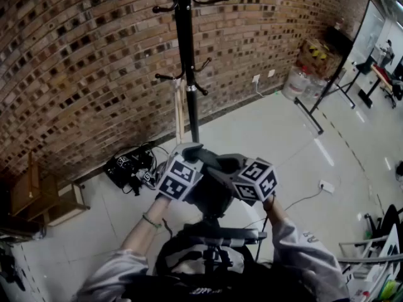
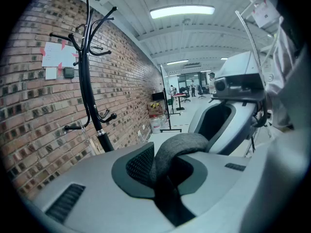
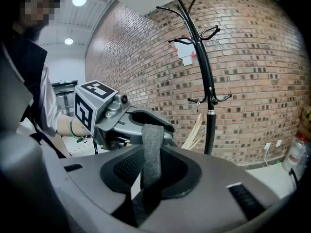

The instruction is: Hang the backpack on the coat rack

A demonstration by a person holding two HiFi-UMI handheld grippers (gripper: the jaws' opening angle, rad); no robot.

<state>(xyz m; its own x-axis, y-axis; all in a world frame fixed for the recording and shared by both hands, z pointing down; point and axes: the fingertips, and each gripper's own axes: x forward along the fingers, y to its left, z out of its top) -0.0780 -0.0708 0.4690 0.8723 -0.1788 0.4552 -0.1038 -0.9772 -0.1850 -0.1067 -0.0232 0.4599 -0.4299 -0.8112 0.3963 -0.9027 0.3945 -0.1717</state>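
Note:
A black coat rack [image 1: 187,61] stands against the brick wall, straight ahead of me. The dark backpack [image 1: 211,200] hangs between and below my two grippers. Its grey handle strap [image 2: 179,146] loops out of my left gripper [image 2: 167,178], whose jaws are shut on it. That same strap [image 3: 152,147] runs into my right gripper [image 3: 146,188], which is also shut on it. In the head view the left gripper [image 1: 195,153] and right gripper [image 1: 227,165] sit close together, in front of the rack's pole. The rack's hooks [image 3: 194,38] are above both grippers.
A black bag with cables [image 1: 129,165] lies on the floor left of the rack's base. Wooden furniture [image 1: 38,197] stands at the far left. Water jugs [image 1: 302,83] and a black stand frame [image 1: 315,106] are to the right. A power strip [image 1: 326,186] lies on the floor.

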